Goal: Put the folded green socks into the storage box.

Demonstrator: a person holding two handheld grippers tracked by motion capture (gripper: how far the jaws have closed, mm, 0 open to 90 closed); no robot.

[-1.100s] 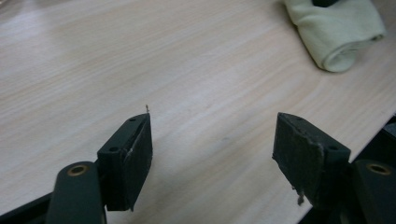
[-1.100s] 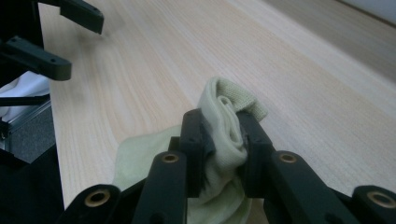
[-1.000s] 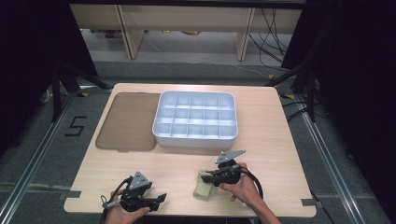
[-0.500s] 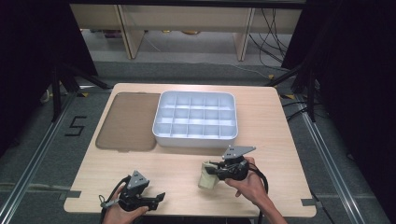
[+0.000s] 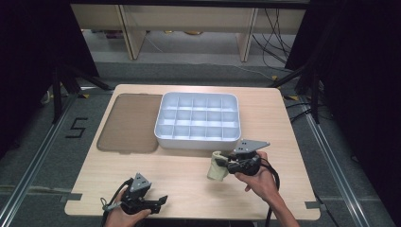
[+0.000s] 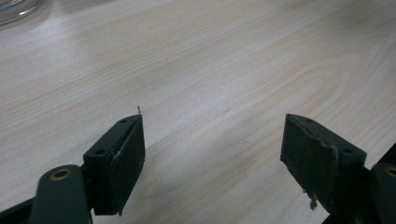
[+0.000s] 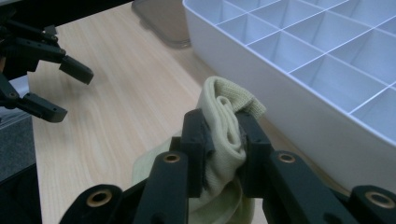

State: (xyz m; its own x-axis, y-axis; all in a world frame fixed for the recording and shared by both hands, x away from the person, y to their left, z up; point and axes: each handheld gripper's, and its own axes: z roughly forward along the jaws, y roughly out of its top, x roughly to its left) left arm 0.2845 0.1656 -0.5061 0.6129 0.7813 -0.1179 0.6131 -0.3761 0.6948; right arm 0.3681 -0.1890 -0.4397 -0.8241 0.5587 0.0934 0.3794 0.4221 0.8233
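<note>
The right claw (image 7: 223, 140) clenches the pale yellow sock (image 7: 226, 126), which bunches between its jaws and hangs below; the left claw (image 6: 212, 154) gapes empty.

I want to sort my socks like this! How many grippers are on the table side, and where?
2. The left gripper is open over the table's near edge. The right gripper is pinching a yellow sock, just in front of the white tray.

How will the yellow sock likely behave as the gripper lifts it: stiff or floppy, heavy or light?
Probably floppy: the sock bunches into folds between the right gripper pads, and its loose end sags below. Likely light, since a narrow pinch carries it. Unlikely to slip, as the knit looks soft and compressed.
</note>
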